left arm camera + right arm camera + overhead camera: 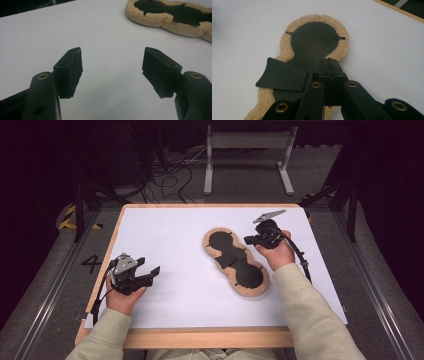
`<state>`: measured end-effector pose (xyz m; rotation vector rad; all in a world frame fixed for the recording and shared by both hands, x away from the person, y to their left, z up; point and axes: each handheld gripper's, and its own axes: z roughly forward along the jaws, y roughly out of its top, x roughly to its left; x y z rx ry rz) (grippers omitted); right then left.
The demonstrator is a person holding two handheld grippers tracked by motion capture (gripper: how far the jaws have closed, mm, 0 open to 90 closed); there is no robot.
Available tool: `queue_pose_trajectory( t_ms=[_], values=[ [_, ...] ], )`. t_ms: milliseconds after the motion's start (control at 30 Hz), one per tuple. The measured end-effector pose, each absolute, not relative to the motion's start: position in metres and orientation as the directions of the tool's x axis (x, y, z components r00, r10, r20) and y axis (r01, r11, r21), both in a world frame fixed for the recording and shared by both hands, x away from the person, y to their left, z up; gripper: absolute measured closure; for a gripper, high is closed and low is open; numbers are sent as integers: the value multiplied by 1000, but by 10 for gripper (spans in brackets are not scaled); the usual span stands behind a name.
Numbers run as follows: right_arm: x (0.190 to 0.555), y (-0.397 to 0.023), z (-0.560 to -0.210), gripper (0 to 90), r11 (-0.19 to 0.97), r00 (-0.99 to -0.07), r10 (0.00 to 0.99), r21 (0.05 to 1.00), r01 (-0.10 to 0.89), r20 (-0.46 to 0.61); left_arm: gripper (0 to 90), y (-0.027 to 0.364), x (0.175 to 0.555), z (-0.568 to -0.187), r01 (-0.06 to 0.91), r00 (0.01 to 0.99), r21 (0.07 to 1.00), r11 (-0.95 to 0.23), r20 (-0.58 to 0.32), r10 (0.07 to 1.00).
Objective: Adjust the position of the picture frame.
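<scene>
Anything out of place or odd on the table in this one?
One thing: on the fleece-edged pad, a black flap at the narrow middle sticks out over the tan fleece border instead of lying within the black centre. The right gripper is shut just beside it; whether it pinches anything is unclear. Otherwise nothing stands out.

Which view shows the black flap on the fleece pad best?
Right gripper view: the flap lies close and sharp, beside the shut right claw. High view shows it small at the pad's waist. Left gripper view shows a corner of it at the frame's edge.
</scene>
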<state>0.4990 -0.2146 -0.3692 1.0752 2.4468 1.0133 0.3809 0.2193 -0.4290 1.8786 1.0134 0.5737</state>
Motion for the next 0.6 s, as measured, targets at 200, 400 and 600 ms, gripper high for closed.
queue_pose_trajectory(
  t_ms=[200,400,600],
  values=[
    [522,-202,-376,900,490,-669,743,676,550,5,328,229,375,-430,428,536,869,-250,-21,844],
    [539,-193,-383,900,501,-657,754,648,573,-2,318,233,370,-431,436,535,859,-269,-7,845],
    [555,-190,-396,900,498,-637,771,625,601,-1,314,235,365,-432,440,533,854,-277,0,846]
  ],
)
